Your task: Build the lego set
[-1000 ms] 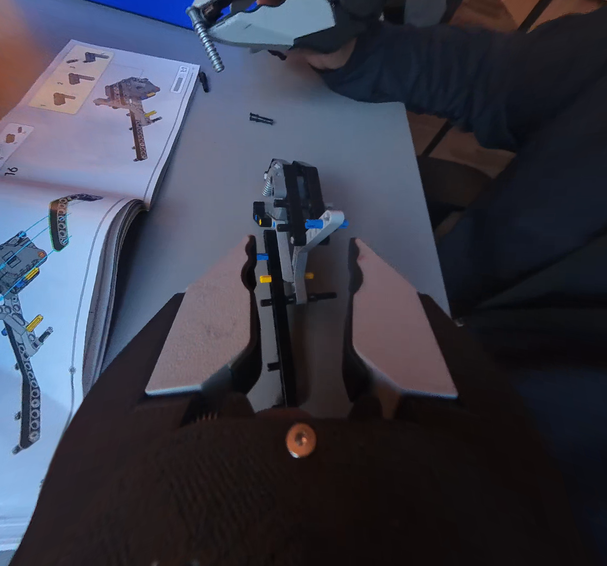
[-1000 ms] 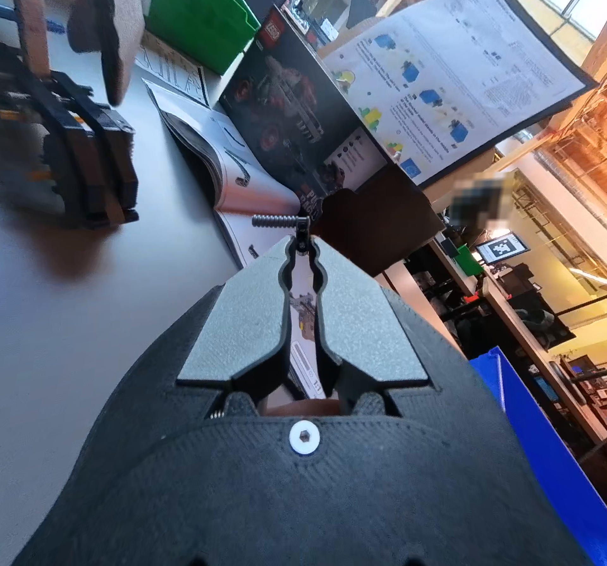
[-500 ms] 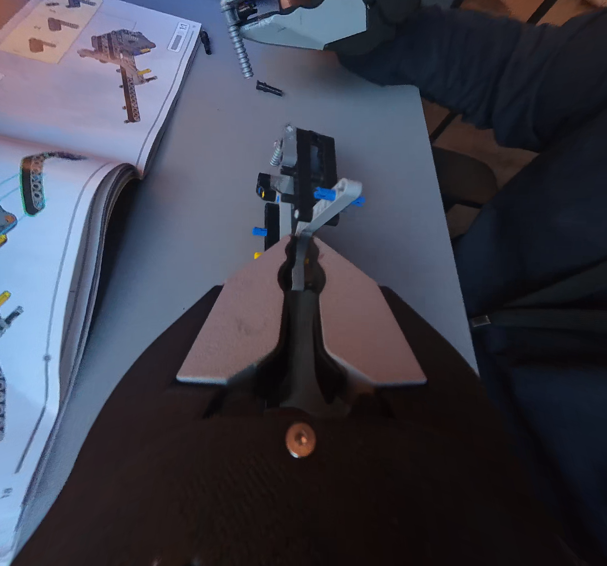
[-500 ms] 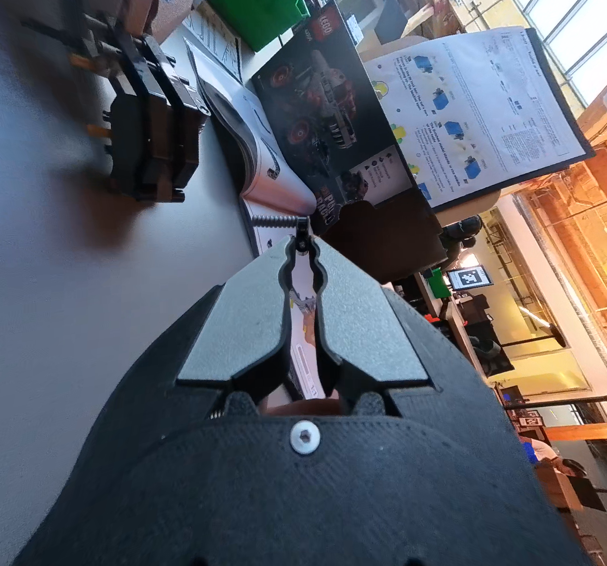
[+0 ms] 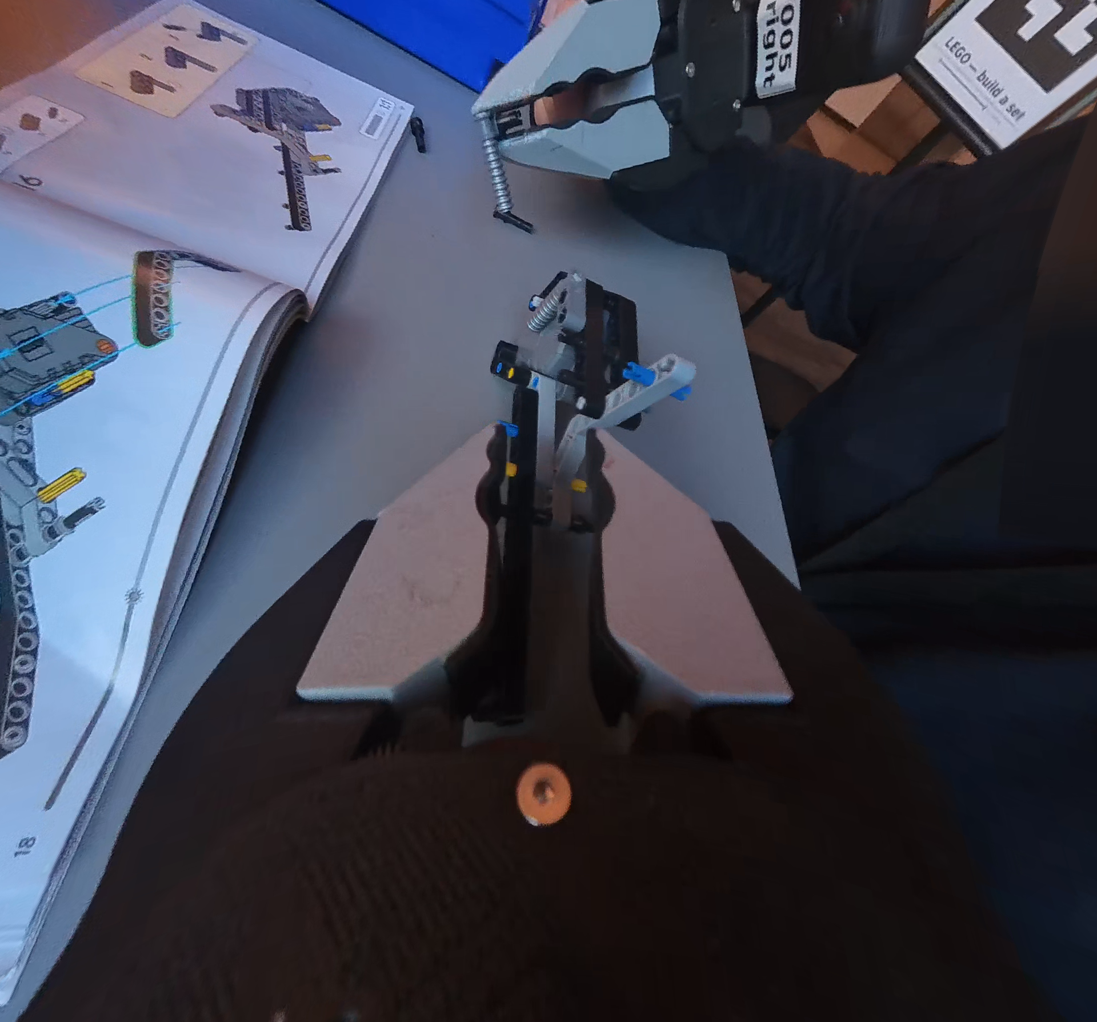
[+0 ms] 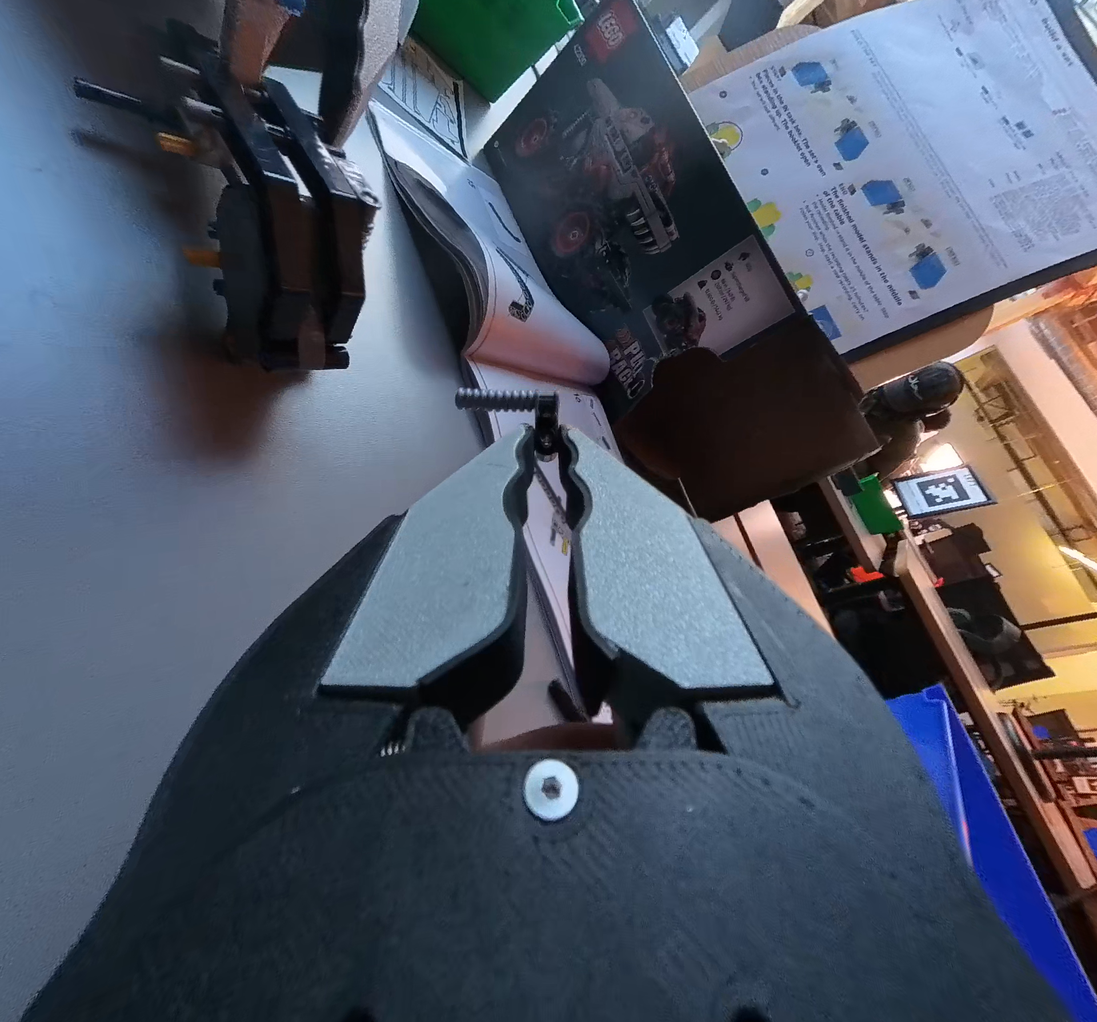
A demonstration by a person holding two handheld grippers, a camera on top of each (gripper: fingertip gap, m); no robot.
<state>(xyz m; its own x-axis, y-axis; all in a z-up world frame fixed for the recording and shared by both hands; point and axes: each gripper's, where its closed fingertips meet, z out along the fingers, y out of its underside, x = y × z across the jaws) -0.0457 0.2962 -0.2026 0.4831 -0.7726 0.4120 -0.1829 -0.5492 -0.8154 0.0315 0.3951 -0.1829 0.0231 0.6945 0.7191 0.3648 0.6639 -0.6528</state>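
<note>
- Left tongs (image 5: 543,480) clenched on the lego model (image 5: 570,376), its long axis pointing straight ahead, over the tabletop (image 5: 380,352).
- Right tongs (image 6: 545,440) clenched on a spring piece (image 6: 504,400), spring pointing sideways.

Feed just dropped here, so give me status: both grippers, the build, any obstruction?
Left gripper shut on lego assembly. Right gripper shut on spring shock piece, apart from the build. Loose black pin on table between them.
</note>
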